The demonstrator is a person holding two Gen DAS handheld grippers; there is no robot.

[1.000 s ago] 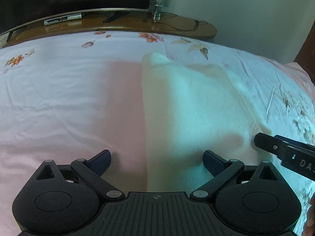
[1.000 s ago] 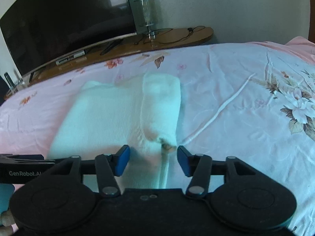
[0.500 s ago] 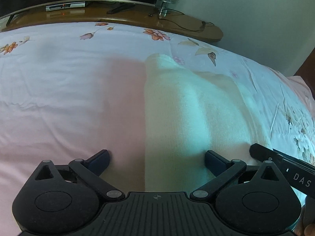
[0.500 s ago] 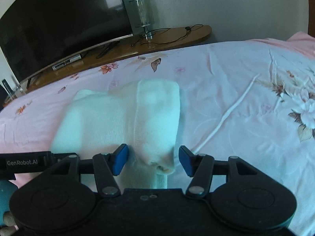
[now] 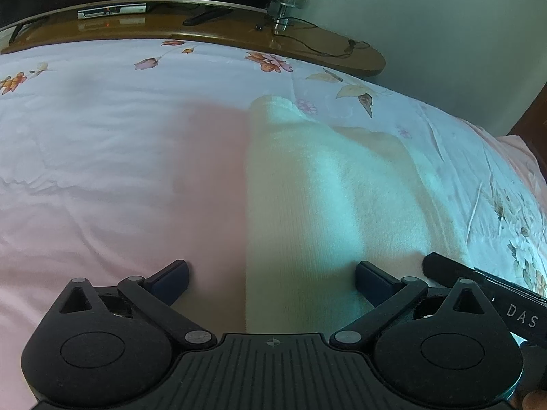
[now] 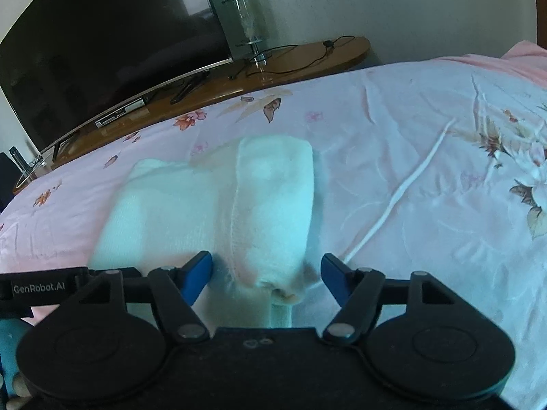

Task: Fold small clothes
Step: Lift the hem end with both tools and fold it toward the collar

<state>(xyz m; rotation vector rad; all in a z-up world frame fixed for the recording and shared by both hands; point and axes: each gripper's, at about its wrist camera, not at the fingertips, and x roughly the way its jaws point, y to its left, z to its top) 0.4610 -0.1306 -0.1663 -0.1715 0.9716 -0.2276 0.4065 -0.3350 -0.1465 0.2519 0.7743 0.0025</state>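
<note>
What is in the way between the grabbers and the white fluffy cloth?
Nothing visible. The white fluffy knitted garment lies on the pink floral bedsheet, right before the open right gripper and open left gripper.

Both wrist views look low and close across the bed (image 5: 102, 171) toward the wooden shelf (image 6: 307, 58); both share the white garment (image 5: 324, 205), seemingly from adjacent positions.

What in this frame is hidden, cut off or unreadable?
- White garment: its near edge is hidden behind the right gripper in the right wrist view, and behind the left gripper in the left wrist view.
- Garment type: folds hide its shape.
- TV: cut off by the frame edge.
</note>
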